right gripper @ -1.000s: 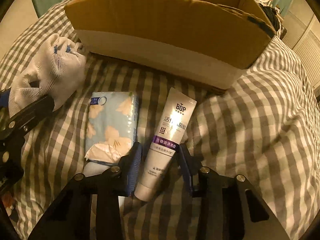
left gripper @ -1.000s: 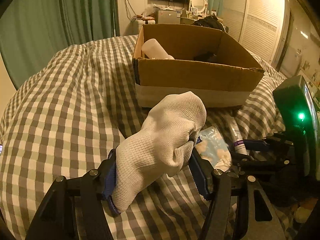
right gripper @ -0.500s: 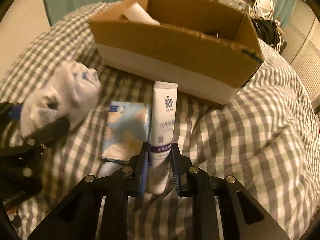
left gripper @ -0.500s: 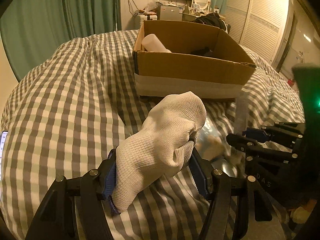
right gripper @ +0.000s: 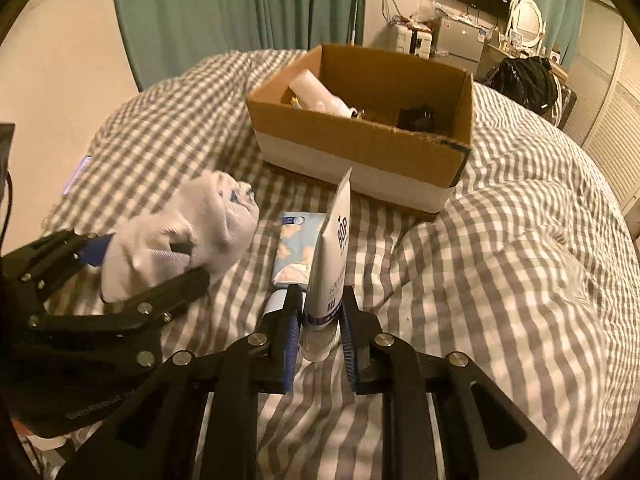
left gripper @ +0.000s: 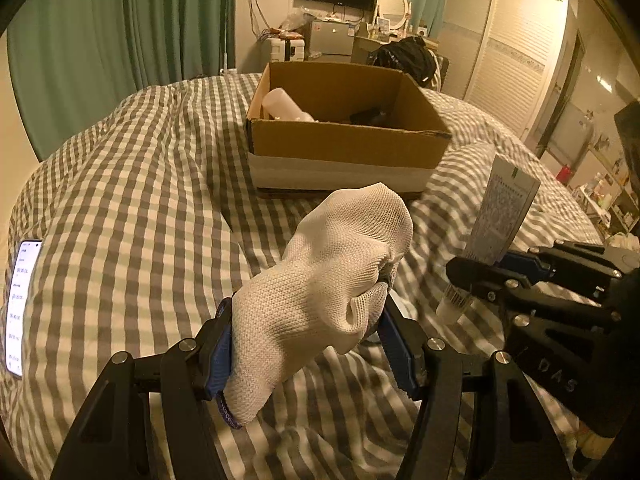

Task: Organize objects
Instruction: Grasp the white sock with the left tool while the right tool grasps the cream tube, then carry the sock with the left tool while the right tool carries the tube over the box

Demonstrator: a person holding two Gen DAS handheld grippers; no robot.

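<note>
My left gripper (left gripper: 306,328) is shut on a white knit sock (left gripper: 320,292) and holds it above the checked bedspread; the sock also shows in the right wrist view (right gripper: 180,232). My right gripper (right gripper: 320,320) is shut on a white BOP tube (right gripper: 332,256), held upright, cap down; the tube also shows in the left wrist view (left gripper: 500,216). An open cardboard box (left gripper: 344,148) sits ahead on the bed, also in the right wrist view (right gripper: 360,148), holding a white bottle (right gripper: 316,92) and a dark object (right gripper: 416,116).
A blue tissue pack (right gripper: 294,248) lies on the bedspread between the grippers and the box. A lit phone (left gripper: 20,304) lies at the bed's left edge. Green curtains (left gripper: 120,40), a desk and a wardrobe stand behind the bed.
My right gripper closed on the tube and lifted it off the bed, tipping it upright. Both grippers rose and drew back from the box. The sock stays held.
</note>
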